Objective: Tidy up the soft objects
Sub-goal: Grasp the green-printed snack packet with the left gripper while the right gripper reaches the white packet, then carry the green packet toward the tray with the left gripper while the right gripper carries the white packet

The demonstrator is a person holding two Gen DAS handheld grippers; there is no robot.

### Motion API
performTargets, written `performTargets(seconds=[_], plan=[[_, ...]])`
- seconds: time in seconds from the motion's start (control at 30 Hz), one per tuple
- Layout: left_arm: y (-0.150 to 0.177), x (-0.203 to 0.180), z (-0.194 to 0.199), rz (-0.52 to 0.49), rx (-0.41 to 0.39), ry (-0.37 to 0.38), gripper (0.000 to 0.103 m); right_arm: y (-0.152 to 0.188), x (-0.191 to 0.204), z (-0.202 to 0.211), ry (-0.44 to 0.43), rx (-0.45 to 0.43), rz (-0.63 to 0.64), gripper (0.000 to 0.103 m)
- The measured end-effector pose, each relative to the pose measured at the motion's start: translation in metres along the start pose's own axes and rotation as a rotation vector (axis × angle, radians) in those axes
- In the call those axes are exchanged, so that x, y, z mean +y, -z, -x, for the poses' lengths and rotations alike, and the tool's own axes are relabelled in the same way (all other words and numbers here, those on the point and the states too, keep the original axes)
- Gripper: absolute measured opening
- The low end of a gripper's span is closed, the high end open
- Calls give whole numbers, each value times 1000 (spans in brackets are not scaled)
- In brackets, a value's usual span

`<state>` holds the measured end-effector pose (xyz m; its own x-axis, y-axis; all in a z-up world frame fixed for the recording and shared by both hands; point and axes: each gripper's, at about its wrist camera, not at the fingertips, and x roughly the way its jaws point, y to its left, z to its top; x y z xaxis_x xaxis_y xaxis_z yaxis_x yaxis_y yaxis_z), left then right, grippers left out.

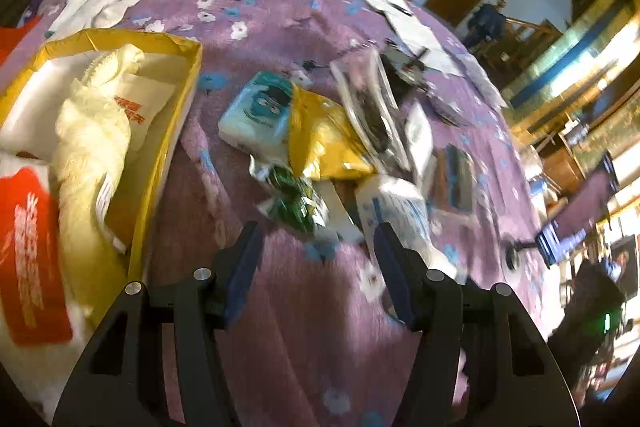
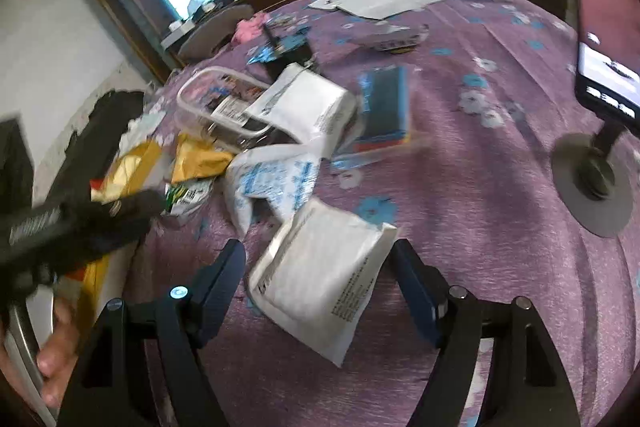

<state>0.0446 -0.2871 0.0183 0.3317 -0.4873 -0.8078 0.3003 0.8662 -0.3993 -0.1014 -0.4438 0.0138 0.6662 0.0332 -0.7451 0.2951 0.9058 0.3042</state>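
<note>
Left wrist view: the left gripper (image 1: pixel 318 247) hangs released, jaws spread, over a surface draped in purple flowered cloth (image 1: pixel 256 7). To its left sits a yellow cardboard box (image 1: pixel 180 107), the likely collecting place, since it already holds a cream fluffy soft item (image 1: pixel 92 131) and a white pouch. Just ahead lies a loose heap awaiting sorting: a teal and white tissue pack (image 1: pixel 256 115), a crumpled yellow plastic bag (image 1: pixel 328 143), a green and white foil sachet (image 1: pixel 296 203), and a blue-printed white soft bag (image 1: pixel 400 211) just beside the right finger.

Right wrist view: the right gripper (image 2: pixel 318 267) is also released, its jaws straddling a white padded packet (image 2: pixel 324 279) lying flat on the cloth, seemingly lined up for pickup; contact cannot be told. Farther off lie a second white packet (image 2: pixel 308 103), a clear plastic container (image 2: pixel 216 107) and a dark blue book-like pack (image 2: pixel 384 107). A phone on a round stand (image 2: pixel 592 183) is at the right.
</note>
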Motion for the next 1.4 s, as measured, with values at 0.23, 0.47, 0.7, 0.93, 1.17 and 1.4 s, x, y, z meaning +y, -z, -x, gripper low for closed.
performTargets(seconds=[0.23, 0.47, 0.7, 0.93, 1.17, 1.4], plan=[[-10, -14, -27, -81, 9, -169, 58, 0, 8, -4, 34, 12, 23, 76], [8, -12, -25, -152, 24, -168, 34, -9, 13, -10, 52, 31, 4, 76], [41, -4, -3, -144, 85, -76, 33, -7, 35, -23, 197, 47, 103, 74], [54, -4, 12, -87, 80, 19, 33, 1, 47, -23, 293, 41, 189, 58], [74, -2, 15, -70, 84, 48, 32, 16, 51, -10, 291, 0, 203, 47], [81, 3, 34, -56, 49, 109, 31, 19, 42, 11, 125, -57, 132, 46]])
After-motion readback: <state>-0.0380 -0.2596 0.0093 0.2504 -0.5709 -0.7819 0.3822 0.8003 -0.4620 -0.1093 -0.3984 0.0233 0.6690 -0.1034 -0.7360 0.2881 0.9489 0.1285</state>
